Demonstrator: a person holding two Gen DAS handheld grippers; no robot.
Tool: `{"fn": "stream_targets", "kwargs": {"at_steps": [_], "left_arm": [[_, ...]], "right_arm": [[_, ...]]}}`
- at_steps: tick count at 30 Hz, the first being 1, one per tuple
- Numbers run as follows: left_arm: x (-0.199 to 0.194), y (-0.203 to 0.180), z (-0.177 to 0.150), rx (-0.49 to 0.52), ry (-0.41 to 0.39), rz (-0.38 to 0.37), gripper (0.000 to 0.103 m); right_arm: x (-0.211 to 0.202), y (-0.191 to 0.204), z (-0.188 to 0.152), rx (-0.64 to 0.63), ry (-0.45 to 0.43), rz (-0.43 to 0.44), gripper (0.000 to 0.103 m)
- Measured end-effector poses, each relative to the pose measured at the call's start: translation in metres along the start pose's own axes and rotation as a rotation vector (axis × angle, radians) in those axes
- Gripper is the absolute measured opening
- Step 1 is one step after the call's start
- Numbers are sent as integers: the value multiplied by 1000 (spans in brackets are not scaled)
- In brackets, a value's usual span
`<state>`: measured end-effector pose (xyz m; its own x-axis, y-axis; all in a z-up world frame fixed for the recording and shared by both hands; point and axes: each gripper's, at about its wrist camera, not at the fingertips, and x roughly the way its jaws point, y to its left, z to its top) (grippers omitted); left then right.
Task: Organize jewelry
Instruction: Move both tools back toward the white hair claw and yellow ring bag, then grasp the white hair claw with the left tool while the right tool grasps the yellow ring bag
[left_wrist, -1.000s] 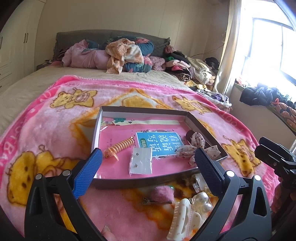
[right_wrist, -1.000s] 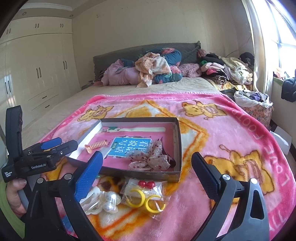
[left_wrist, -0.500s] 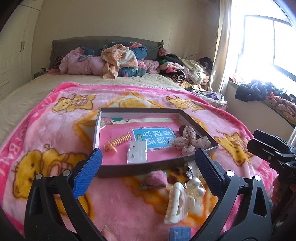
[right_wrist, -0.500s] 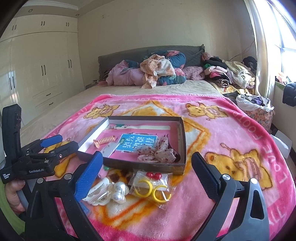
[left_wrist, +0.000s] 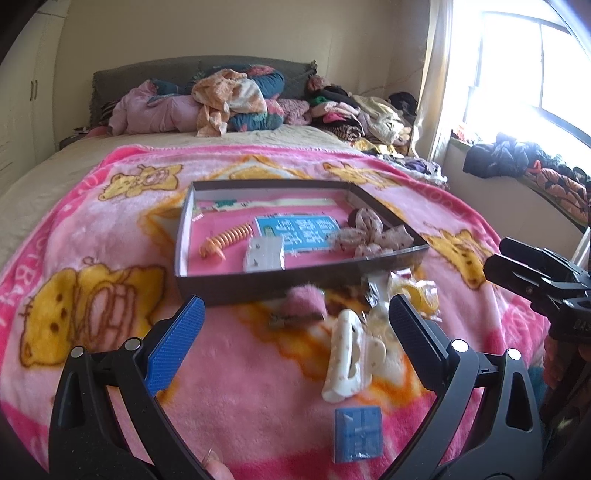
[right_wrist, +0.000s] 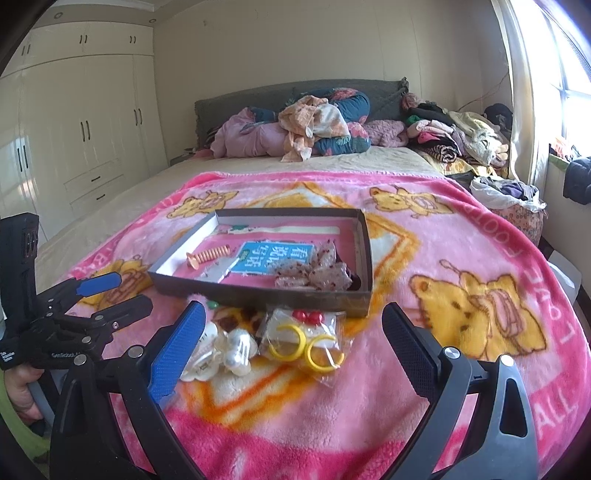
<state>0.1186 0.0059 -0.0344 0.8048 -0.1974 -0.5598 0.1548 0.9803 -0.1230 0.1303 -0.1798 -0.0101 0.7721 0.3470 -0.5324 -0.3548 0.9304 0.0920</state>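
Observation:
A shallow dark box (left_wrist: 266, 286) (right_wrist: 258, 293) lies on the pink blanket. In it are an orange spiral hair tie (left_wrist: 225, 240) (right_wrist: 208, 255), a small clear bag (left_wrist: 264, 254), a blue card (left_wrist: 295, 232) and a dotted fabric bow (left_wrist: 369, 234) (right_wrist: 314, 273). In front of the box lie a white claw clip (left_wrist: 347, 360), a pearl clip (right_wrist: 238, 349), a bag with yellow hoops (right_wrist: 306, 341), a pink fluffy clip (left_wrist: 303, 301) and a small blue square (left_wrist: 356, 434). My left gripper (left_wrist: 295, 343) is open and empty above these. My right gripper (right_wrist: 291, 345) is open and empty.
The pink bear blanket (right_wrist: 461, 295) covers the bed's near part. Piles of clothes (right_wrist: 314, 122) lie at the headboard. White wardrobes (right_wrist: 81, 129) stand at the left, a window (left_wrist: 517, 70) at the right. Each gripper shows at the edge of the other's view.
Both grippers have drawn back from the box and stayed open. The loose pieces in front of the box now show in full, and the blue square has come into view.

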Motion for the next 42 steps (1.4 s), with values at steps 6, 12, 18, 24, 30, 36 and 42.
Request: {"fn": "stream_targets", "kwargs": {"at_steps": [6,12,18,24,30,36,42], "left_arm": [[10,-9,-10,24,47,-18,91],[25,-16,-18,45,96,-37,91],[41,-24,-23,66,143,-63,91],[53,-30,-27,87,176,-89,75],[60,-31,-29,93,196,-101,62],[61,-31,-29,93,198,-105,55],[64,-36,-30,109,203,-115,33]], "right_arm": [[14,-13,-13,41,55,-10,94],[33,-29,-24,97,123,-17,94],[50,-35,-30,117,174,-8,93],[67,-37,-32,130,222,18,89],[87,-34,-34,152,265,48,85],[101,-25,-32,131,267,36,85],[99,-23,-32,118,257,35,61]]}}
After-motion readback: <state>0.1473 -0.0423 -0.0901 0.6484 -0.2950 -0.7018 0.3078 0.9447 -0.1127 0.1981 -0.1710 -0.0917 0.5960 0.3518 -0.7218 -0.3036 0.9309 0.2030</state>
